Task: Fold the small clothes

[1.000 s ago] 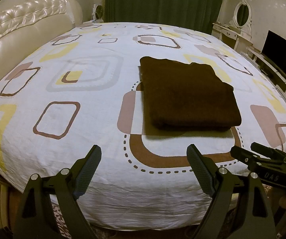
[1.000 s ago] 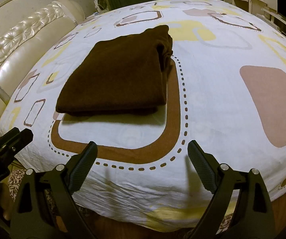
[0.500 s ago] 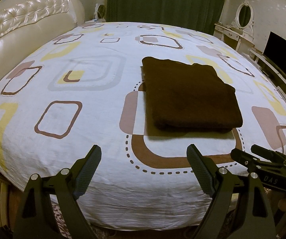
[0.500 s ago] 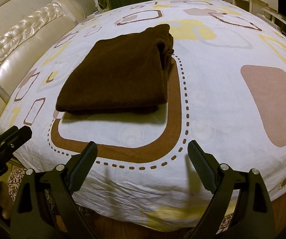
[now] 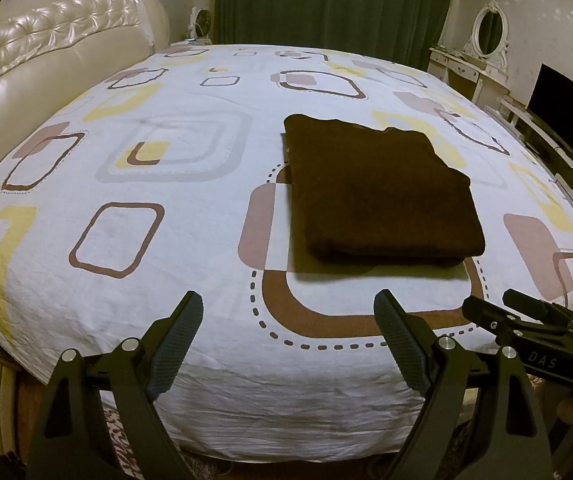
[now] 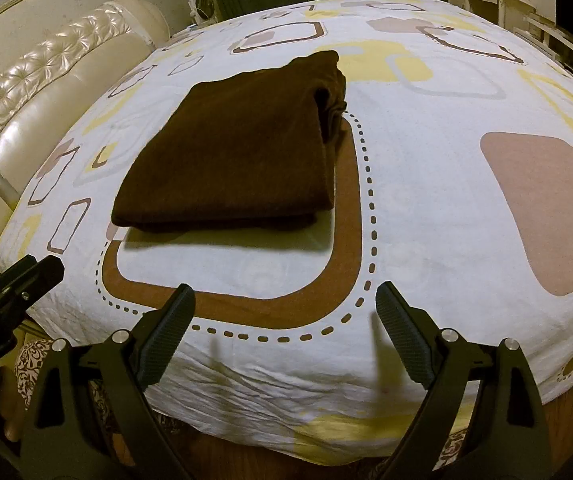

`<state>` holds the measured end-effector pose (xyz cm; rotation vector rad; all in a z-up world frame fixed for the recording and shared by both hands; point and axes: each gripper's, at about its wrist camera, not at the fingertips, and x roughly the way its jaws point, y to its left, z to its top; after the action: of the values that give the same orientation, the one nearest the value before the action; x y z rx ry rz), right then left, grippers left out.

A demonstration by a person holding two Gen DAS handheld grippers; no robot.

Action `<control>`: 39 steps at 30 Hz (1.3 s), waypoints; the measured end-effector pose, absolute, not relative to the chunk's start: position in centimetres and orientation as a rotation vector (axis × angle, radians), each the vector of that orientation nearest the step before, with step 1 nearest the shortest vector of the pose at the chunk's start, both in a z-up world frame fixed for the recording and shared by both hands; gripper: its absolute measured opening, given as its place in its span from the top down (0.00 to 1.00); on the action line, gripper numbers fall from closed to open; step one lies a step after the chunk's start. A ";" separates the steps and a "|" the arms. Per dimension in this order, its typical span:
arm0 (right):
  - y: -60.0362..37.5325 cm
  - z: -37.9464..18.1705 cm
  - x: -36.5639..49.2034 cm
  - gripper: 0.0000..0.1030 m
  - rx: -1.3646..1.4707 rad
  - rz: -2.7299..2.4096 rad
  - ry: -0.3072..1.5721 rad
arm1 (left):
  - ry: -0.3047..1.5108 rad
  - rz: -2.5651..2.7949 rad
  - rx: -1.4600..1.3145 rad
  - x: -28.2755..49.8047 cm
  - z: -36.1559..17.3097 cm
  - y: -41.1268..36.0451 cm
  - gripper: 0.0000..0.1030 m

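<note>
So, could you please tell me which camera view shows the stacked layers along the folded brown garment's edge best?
The right wrist view: the folded brown garment shows its bunched layers along the right edge and far corner. The left wrist view shows the same garment mostly from its flat top, with only the near edge's thickness visible.

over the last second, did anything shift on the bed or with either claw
Almost nothing changed. The folded brown cloth lies in the same spot on the patterned sheet. The left claw and right claw stay open, empty and short of the cloth.

Home bedroom, bed (image 5: 190, 240), dressing table (image 5: 482, 68)
</note>
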<state>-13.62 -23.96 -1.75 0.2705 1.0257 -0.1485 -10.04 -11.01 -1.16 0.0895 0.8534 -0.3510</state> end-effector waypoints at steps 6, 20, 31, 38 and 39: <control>-23.9 -1.7 -13.6 0.11 0.271 -0.149 1.028 | 0.855 -0.354 0.090 -10.1 -1.1 -11.0 0.16; -24.1 -1.6 -13.6 0.11 0.274 -0.152 1.030 | 0.856 -0.366 0.095 -10.4 -1.2 -11.4 0.16; -24.1 -1.6 -13.6 0.11 0.274 -0.153 1.030 | 0.856 -0.368 0.098 -10.4 -1.2 -11.5 0.16; -24.1 -1.6 -13.6 0.11 0.275 -0.152 1.031 | 0.851 -0.402 0.025 -10.4 -0.4 -11.4 0.12; -24.2 -1.7 -13.6 0.11 0.278 -0.152 1.033 | 0.848 -0.388 0.014 -10.3 -0.3 -11.3 0.12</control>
<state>-13.60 -24.16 -1.67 0.2778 1.0328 -0.1524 -10.31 -11.27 -0.25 0.0139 0.8477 -0.3883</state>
